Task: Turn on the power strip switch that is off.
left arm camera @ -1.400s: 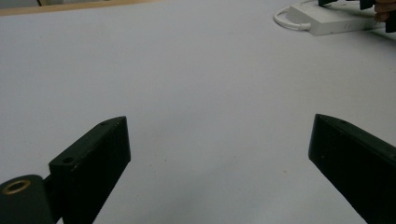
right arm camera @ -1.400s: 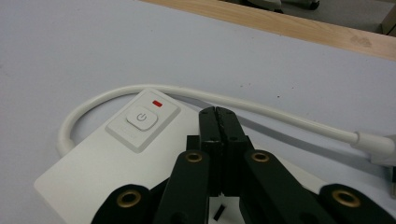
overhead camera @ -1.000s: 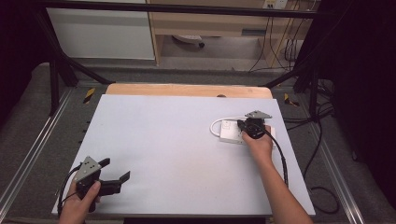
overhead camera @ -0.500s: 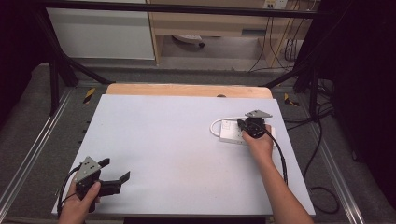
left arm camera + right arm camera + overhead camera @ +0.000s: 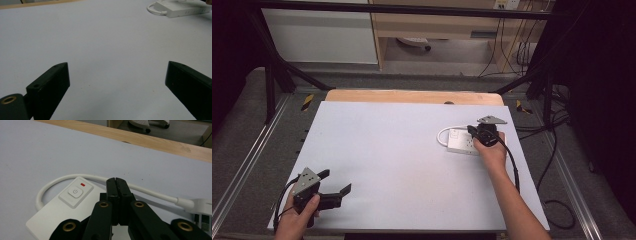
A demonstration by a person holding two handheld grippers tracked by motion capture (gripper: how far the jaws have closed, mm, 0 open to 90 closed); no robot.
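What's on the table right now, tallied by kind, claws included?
White power strip: 1
White cable with plug: 1
Black claws: 2, the left claw open, the right claw shut over the strip
Total: 4

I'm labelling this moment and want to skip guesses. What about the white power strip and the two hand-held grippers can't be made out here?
- White plastic power strip: in the right gripper view its near end and sockets sit behind the shut right hand-held gripper.
- Its white plug: cut off by the right edge.
- Left hand-held gripper: too small for detail in the high view.
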